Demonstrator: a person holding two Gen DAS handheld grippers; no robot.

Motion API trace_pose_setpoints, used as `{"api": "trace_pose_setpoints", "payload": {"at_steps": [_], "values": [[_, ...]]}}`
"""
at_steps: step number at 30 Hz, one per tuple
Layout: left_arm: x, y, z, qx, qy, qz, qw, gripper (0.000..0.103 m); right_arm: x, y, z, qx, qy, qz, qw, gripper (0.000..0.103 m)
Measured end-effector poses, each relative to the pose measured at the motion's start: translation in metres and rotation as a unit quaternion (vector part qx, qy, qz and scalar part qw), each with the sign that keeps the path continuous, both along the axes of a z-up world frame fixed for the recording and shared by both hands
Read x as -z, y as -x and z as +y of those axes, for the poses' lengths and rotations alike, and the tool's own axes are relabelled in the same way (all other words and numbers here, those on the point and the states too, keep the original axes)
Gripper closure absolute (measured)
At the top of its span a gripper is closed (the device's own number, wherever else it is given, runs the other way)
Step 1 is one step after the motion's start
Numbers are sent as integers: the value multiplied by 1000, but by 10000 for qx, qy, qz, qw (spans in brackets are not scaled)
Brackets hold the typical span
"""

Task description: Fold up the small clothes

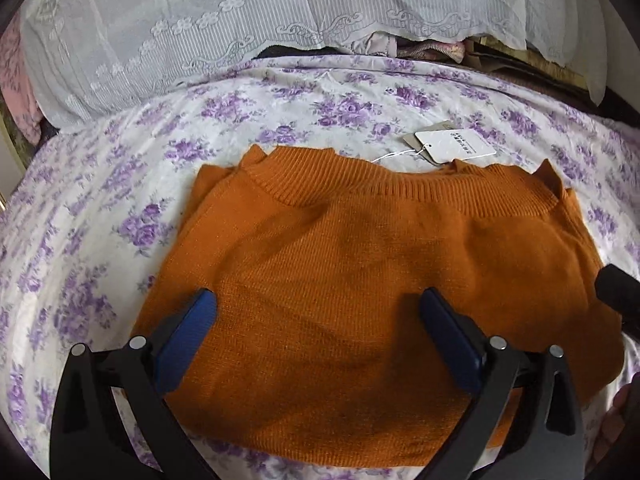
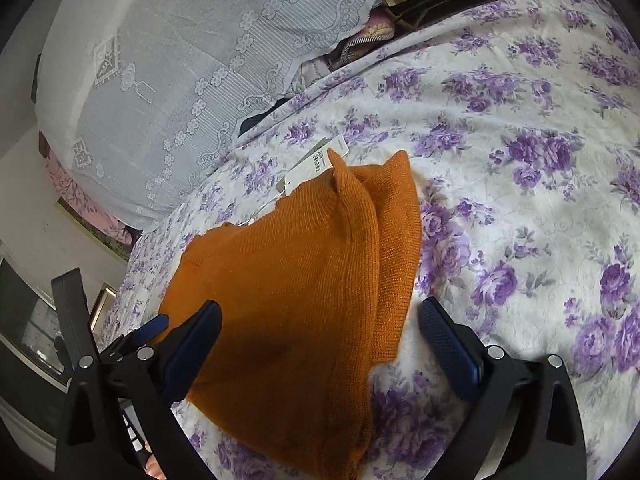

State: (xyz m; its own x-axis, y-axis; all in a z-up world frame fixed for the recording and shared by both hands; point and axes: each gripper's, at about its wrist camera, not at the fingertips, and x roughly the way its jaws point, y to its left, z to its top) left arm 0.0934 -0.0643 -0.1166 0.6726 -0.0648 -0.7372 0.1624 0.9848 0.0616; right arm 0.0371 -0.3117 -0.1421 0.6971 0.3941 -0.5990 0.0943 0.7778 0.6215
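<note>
An orange knit sweater lies folded on a bedsheet with purple flowers, its ribbed collar toward the far side. White paper tags on a string lie just beyond the collar. My left gripper hovers open over the sweater's near half, blue pads wide apart, nothing between them. In the right wrist view the sweater runs away from me, its folded right edge between the pads. My right gripper is open wide above that edge, gripping nothing. The tags show past the collar. The left gripper's fingers appear at the sweater's left side.
A big bundle under white lace cloth lies along the bed's far side, with mixed fabrics tucked beneath it. Pink cloth sits far left. Bare sheet stretches to the sweater's right. The bed edge and furniture lie at the left.
</note>
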Motion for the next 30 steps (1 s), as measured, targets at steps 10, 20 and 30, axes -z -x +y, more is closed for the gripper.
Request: {"api": "trace_pose_setpoints", "payload": {"at_steps": [10, 20, 30], "values": [[-5, -3, 1, 7, 23, -38, 10000, 4, 0, 4, -4, 16, -162, -139, 9998, 3], [3, -17, 1, -78, -54, 97, 9999, 4, 0, 0, 0, 47, -69, -31, 10000, 3], [4, -14, -1, -88, -145, 23, 9999, 4, 2, -14, 0, 43, -130, -10, 9999, 3]]}}
